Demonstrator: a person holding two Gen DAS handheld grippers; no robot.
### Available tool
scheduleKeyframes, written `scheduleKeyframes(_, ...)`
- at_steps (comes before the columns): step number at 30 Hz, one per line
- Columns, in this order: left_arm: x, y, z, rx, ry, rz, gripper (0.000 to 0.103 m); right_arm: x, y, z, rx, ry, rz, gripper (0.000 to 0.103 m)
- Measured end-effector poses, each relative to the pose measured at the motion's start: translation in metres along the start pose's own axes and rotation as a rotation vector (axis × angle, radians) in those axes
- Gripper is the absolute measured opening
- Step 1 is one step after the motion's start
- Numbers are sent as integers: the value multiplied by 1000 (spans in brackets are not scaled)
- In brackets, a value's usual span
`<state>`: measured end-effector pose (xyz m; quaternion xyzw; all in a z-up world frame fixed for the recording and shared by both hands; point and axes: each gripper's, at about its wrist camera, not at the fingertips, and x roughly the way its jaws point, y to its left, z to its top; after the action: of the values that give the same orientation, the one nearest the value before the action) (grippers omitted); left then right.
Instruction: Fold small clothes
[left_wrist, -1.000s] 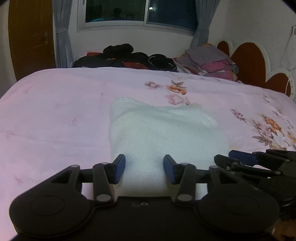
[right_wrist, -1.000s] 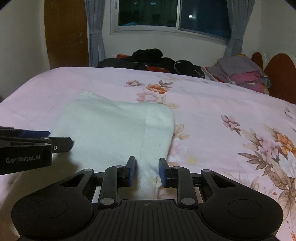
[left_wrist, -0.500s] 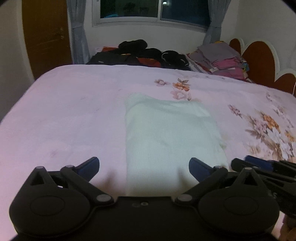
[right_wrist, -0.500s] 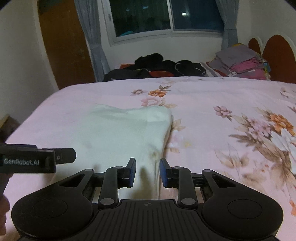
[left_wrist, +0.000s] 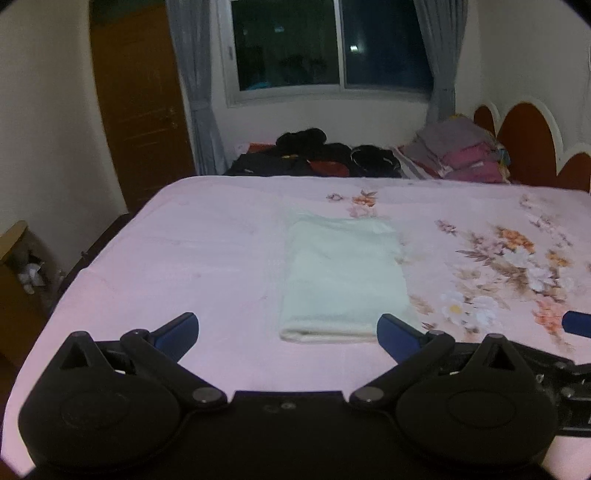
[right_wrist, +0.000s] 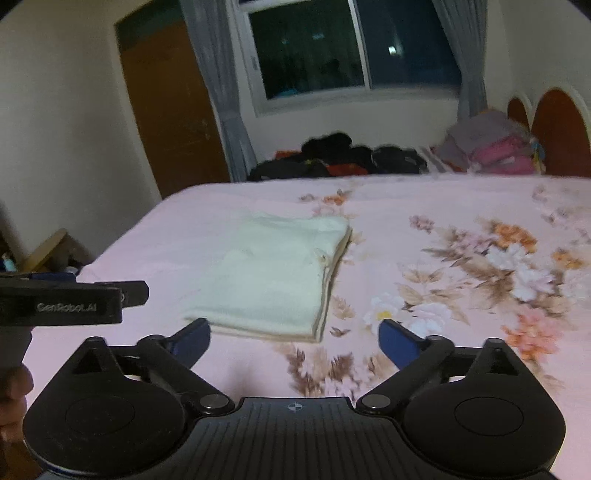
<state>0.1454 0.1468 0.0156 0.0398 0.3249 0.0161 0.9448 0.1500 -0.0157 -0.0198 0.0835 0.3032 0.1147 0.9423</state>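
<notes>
White cloth (left_wrist: 341, 277): folded into a rectangle, laid flat on the pink flowered bedsheet (left_wrist: 207, 251) (stacked layers seen at its right edge). Left gripper (left_wrist: 286, 330): jaws spread wide, nothing held. Right gripper (right_wrist: 293, 334): jaws opening, nothing between them, cloth untouched.

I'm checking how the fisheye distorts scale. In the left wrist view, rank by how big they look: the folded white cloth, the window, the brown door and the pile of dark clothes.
1. Window
2. Brown door, close to it, unsure
3. Folded white cloth
4. Pile of dark clothes, farther away
</notes>
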Motion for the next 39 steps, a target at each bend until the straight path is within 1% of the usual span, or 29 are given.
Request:
scheduleKeyframes(2,-21,-1,-5,-8,0,-24,103,-27,7,-3,0,-21,-15,103)
scheduleKeyframes(6,-59,-5,-15,-6,-22,-21,103,-70,20,-9,5,-18,-35,103)
scheduleKeyframes(7,-66,-5,-17,-8,-26,-19,103,-78,23,-10,1,-23,-55,103)
scheduleKeyframes(10,-83,-4,-22,-31,-26,-19,103,-101,30,-14,-15,-81,-114,103)
scheduleKeyframes(14,-96,-5,-27,-49,-29,-10,103,-120,32,-18,1,-126,-115,103)
scheduleKeyframes(22,-110,-6,-30,-58,-46,3,103,-140,29,-20,-4,-155,-106,103)
scheduleKeyframes(31,-117,-10,-33,-64,-68,19,103,-145,31,-21,-32,-170,-97,103)
scheduleKeyframes(39,-119,-9,-35,-67,-68,19,103,-147,31,-20,-32,-177,-93,103)
